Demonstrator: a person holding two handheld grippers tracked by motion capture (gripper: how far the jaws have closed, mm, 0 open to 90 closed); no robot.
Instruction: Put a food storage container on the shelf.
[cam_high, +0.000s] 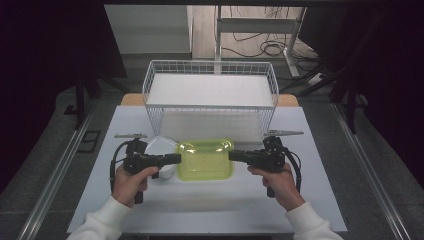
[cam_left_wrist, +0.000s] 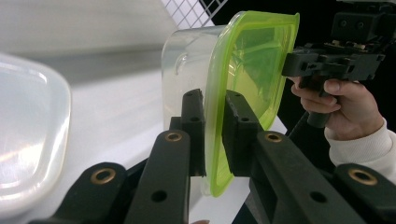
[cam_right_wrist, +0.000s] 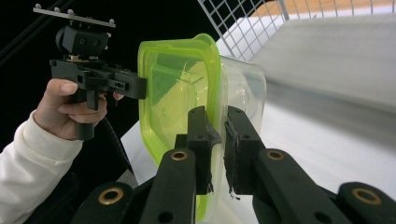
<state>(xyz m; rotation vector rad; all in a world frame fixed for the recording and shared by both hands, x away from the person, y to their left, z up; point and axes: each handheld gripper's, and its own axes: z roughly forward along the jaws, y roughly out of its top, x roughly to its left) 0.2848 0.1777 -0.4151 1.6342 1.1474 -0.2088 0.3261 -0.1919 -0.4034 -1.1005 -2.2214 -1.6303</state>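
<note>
— What's each gripper got?
— Left gripper (cam_high: 172, 159) and right gripper (cam_high: 235, 156) both have their jaws clamped on opposite rims of the green-lidded container (cam_high: 205, 159).
— Where's it sitting?
— Between them, over the tabletop (cam_high: 210, 205), near the wire basket (cam_high: 210, 70).

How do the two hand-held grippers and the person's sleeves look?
Both the left hand-held gripper and the right hand-held gripper are black, pistol-shaped, with brass-coloured pins at the jaw joints, a grey plate on top and a trailing black cable. The sleeves are white with ribbed cuffs.

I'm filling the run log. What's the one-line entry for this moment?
left tool: shut on container rim | right tool: shut on container rim | container: green-lidded, held between both
</note>
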